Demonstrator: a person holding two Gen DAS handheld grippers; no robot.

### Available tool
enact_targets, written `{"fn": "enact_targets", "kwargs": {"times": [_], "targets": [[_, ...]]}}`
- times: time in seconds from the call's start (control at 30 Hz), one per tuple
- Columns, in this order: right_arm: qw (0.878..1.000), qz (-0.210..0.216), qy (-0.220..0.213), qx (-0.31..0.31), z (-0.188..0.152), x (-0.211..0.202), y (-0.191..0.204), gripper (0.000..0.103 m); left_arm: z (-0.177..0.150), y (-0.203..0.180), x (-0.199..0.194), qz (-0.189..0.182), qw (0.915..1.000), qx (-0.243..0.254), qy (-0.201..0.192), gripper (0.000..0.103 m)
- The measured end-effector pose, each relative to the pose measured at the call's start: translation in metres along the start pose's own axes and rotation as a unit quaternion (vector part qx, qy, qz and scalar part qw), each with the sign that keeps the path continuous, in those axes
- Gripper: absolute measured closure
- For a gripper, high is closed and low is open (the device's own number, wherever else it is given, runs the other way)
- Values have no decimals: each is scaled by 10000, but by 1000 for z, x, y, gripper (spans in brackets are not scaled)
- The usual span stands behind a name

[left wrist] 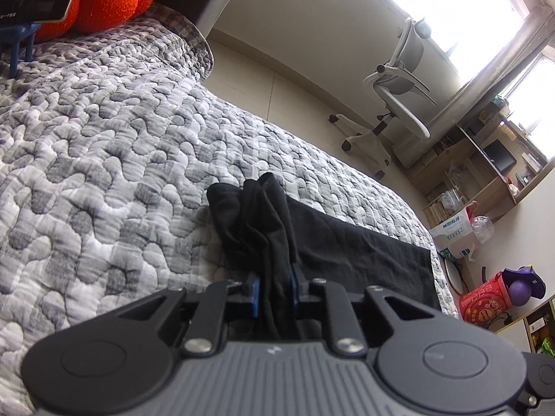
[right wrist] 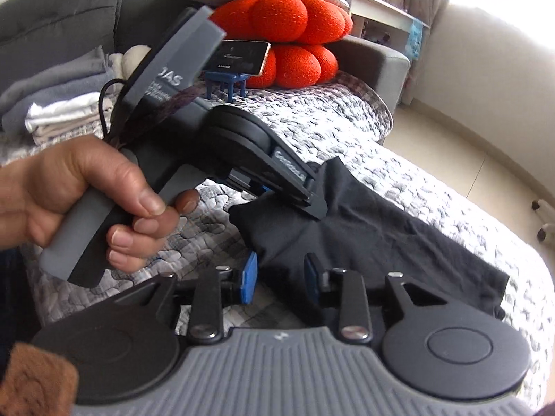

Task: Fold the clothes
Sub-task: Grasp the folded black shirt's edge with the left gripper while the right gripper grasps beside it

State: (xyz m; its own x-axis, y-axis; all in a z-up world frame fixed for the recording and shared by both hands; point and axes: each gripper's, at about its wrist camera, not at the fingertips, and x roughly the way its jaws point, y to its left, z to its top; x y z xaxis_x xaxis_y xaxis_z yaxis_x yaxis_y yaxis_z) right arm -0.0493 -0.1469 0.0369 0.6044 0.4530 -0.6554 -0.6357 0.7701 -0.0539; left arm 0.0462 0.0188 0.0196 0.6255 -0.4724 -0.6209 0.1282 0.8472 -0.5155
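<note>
A black garment (left wrist: 347,242) lies stretched along the near edge of a grey quilted bed (left wrist: 104,138). My left gripper (left wrist: 275,291) is shut on a bunched fold of it, and the cloth rises in a ridge ahead of the blue pads (left wrist: 257,294). In the right wrist view a hand (right wrist: 69,190) holds that left gripper (right wrist: 312,201), clamped on the upper corner of the black garment (right wrist: 381,228). My right gripper (right wrist: 281,277) stands open just below. A bit of the cloth's edge lies between its blue pads (right wrist: 250,277), which do not press on it.
An orange pumpkin cushion (right wrist: 288,17) and a tablet (right wrist: 242,57) on a blue stand sit at the head of the bed. Folded clothes (right wrist: 59,111) are stacked at the left. Beyond the bed edge are an office chair (left wrist: 392,104), shelves (left wrist: 485,159) and bags (left wrist: 458,235) on the floor.
</note>
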Motion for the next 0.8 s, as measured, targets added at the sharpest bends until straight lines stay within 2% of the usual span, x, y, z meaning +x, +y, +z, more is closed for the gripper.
{"fn": "enact_targets", "kwargs": {"times": [0.17,0.33,0.5,0.6,0.7,0.8], "targets": [[9940,116,209,1069,-10,-10,-45,61,-2,-3,-1,75,9999,120,-45,87],[9744,-183,87,2241,-22,-16,-86,61,-4,-7,-2,143,9997,201,-79,87],[9757,-277,280,2156,-25,-5,-91,61,-6,-8,-3,184,9993,298,-111,86],[9684,-476,236,2438,-30,-8,-107,63,-6,-7,-3,171,9994,293,-112,86],[9599,-485,184,2755,-33,-12,-120,64,-7,-8,-3,201,9991,351,-126,86],[9549,-795,211,2855,-35,-16,-124,64,-7,-8,-3,213,9990,361,-129,85]]}}
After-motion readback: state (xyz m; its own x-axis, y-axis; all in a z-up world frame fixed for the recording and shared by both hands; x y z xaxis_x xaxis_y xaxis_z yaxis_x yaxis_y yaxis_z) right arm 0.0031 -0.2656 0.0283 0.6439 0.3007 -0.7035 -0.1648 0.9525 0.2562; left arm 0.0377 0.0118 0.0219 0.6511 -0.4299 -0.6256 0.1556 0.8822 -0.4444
